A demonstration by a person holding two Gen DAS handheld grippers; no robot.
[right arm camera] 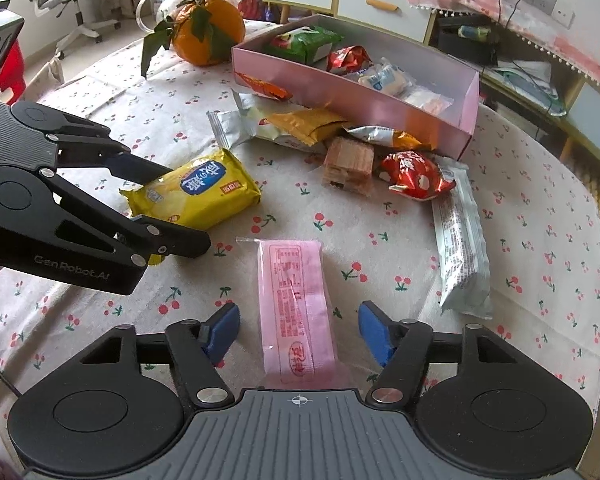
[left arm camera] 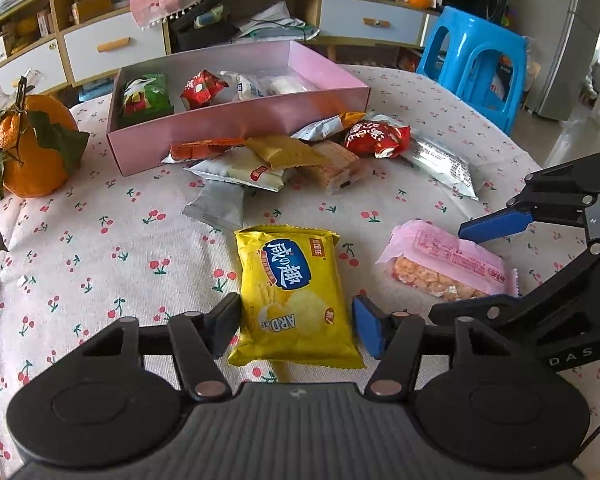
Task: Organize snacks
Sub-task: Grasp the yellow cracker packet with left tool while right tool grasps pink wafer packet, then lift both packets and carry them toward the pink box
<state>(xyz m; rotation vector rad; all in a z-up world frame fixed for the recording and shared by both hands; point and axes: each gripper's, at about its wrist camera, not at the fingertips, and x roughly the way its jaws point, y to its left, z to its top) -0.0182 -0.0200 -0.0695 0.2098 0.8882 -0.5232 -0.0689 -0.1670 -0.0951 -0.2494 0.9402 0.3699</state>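
Left wrist view first: closest to the lens is the left gripper (left arm camera: 296,326), tongs spread wide on either side of the yellow chip packet (left arm camera: 294,296), which lies flat on the cherry-print tablecloth (left arm camera: 100,280). The pads sit just beside the packet's edges, and I can't tell if they're actually touching it. At about 3 o'clock from it is the pink rice-cracker bar (left arm camera: 448,266), with the right gripper (left arm camera: 488,264) coming in from the right edge, its blue pads open above and below the bar's end. Up at 12 o'clock there's a loose pile of snacks (left arm camera: 300,156) pushed against the pink box (left arm camera: 236,120), which already has a green packet (left arm camera: 146,96) and a red one (left arm camera: 202,88) inside. A leafy orange (left arm camera: 36,148) sits at 10 o'clock.

Right wrist view: nearest thing is the right gripper (right arm camera: 298,334), tongs wide open, the pink bar (right arm camera: 296,304) lying lengthwise between them without touching either pad. The left gripper (right arm camera: 180,204) reaches in from 9 o'clock, open around the yellow packet (right arm camera: 198,194). The pink box (right arm camera: 380,108) is at 12 to 1 o'clock, pile (right arm camera: 340,148) in front of it, a long silver wrapper (right arm camera: 462,240) at 2 o'clock, orange (right arm camera: 208,34) at 11.
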